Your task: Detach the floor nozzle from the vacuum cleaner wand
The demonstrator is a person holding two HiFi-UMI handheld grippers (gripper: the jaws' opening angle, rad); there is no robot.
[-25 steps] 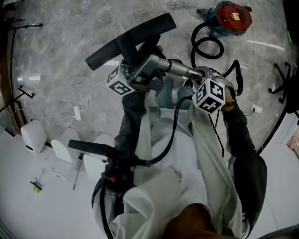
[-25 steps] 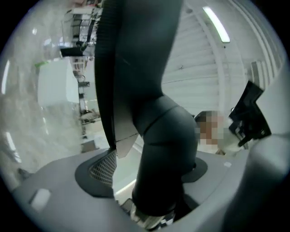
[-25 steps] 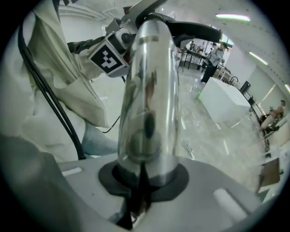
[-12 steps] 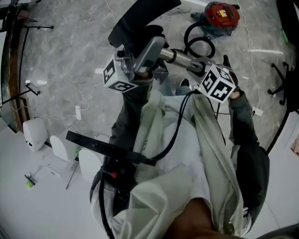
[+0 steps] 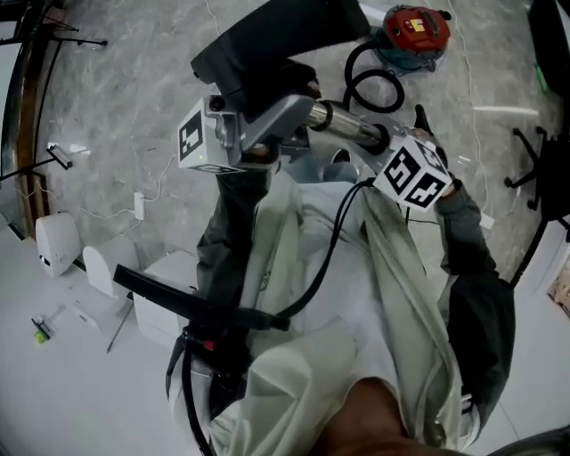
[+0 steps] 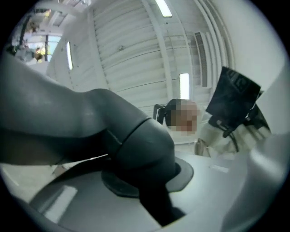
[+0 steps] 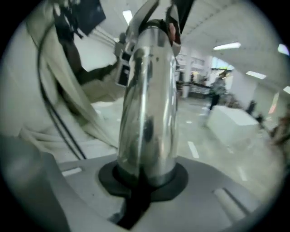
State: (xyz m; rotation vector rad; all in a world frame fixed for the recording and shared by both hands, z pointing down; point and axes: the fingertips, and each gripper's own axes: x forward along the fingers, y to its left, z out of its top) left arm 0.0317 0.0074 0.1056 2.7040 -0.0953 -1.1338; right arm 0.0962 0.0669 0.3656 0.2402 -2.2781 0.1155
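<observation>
over the marble floor (image 5: 116, 107) i see the floor nozzle (image 5: 276, 36) raised in the air, joined to the chrome wand (image 5: 343, 125). my left gripper (image 5: 272, 125) has its fingers clenched on the nozzle's grey neck; my right gripper (image 5: 378, 144) has its fingers clamped on the wand just beside it.

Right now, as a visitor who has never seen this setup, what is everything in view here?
floor nozzle: one, black head with grey neck, raised at the top centre of the head view
wand: one, chrome, running from the nozzle's neck to the right claw
vacuum cleaner: one, red-topped, on the floor at the top right
hose: one, black, coiled beside the vacuum cleaner
white device: one, white, on the floor at the left
left claw: one, grey, shut on the floor nozzle's neck
right claw: one, grey, jaws closing on the wand
</observation>
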